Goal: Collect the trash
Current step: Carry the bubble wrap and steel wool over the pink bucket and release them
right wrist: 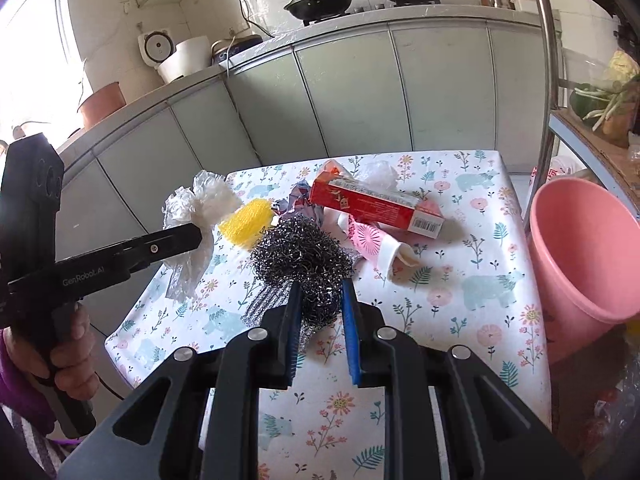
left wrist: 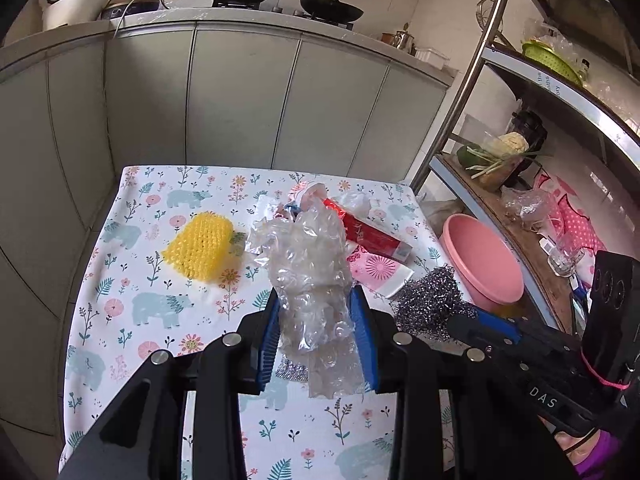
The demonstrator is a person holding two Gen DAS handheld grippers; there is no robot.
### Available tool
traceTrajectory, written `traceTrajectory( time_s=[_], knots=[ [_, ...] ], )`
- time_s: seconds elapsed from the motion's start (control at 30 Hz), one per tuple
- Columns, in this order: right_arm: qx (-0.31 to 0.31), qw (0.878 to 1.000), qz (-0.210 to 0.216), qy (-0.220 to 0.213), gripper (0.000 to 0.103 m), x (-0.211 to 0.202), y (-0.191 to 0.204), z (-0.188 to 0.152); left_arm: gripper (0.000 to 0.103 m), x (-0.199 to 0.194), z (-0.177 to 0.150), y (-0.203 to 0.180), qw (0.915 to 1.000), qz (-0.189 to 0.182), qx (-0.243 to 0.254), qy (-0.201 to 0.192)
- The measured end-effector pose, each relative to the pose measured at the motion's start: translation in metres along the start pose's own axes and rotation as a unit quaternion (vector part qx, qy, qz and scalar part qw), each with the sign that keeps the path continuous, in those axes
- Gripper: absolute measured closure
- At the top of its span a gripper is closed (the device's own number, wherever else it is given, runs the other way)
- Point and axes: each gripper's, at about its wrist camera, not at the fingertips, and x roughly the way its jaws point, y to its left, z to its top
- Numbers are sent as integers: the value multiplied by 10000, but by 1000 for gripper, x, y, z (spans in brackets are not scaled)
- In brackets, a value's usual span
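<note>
Floral cloth with pale blue bears covered the counter (left wrist: 160, 320), kitchen cabinets behind it. Up close, the left gripper (left wrist: 316, 320) had its blue fingers (left wrist: 269, 332) clamped on a crumpled clear plastic bag (left wrist: 312, 280), and it was up off the cloth, dangling between them. From the right wrist view that gripper reached in level from the left, the person's left hand (right wrist: 74, 344) wrapped around its handle, purple sleeve showing.

Right gripper (right wrist: 320, 300) next: its fingers (right wrist: 349, 320) were squeezed on a steel wool scourer (right wrist: 304, 256), the wire ball bulging out past the tips, low over the cloth; whether it touched I couldn't tell. In the left wrist view that gripper came in from the right side, pointing left.

Just beyond the scourer lay a pink-and-white wrapper (right wrist: 372, 240), and behind that a red carton (right wrist: 372, 204), tilted across more scrunched plastic. A yellow mesh scrubber (left wrist: 200, 246) sat on the cloth to the left of the pile.

Off the counter's right edge stood a pink bucket (right wrist: 580, 248), open mouth tilted towards the camera, beside a metal shelf rack (left wrist: 460, 92). Two dark woks (right wrist: 320, 0) sat on the stove at the back.
</note>
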Motion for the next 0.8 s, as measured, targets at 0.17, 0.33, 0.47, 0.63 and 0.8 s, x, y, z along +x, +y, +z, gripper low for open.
traceTrajectory(
  time_s=[0.17, 0.33, 0.47, 0.63, 0.8],
  knots=[
    [124, 9998, -111, -118, 83, -10, -11, -1, 70, 6, 6, -24, 9997, -116, 213, -30],
    [348, 9987, -295, -244, 83, -20, -32, -1, 70, 16, 14, -50, 9986, -307, 418, -54],
    [590, 9963, -495, -390, 83, -30, -54, 0, 70, 24, 22, -75, 9965, -494, 661, -108],
    [859, 9910, -841, -596, 83, -47, -84, 2, 70, 40, 31, -111, 9926, -803, 903, -110],
    [1159, 9823, -1256, -761, 83, -62, -120, 3, 70, 64, 38, -150, 9866, -1147, 1163, -25]
  ],
)
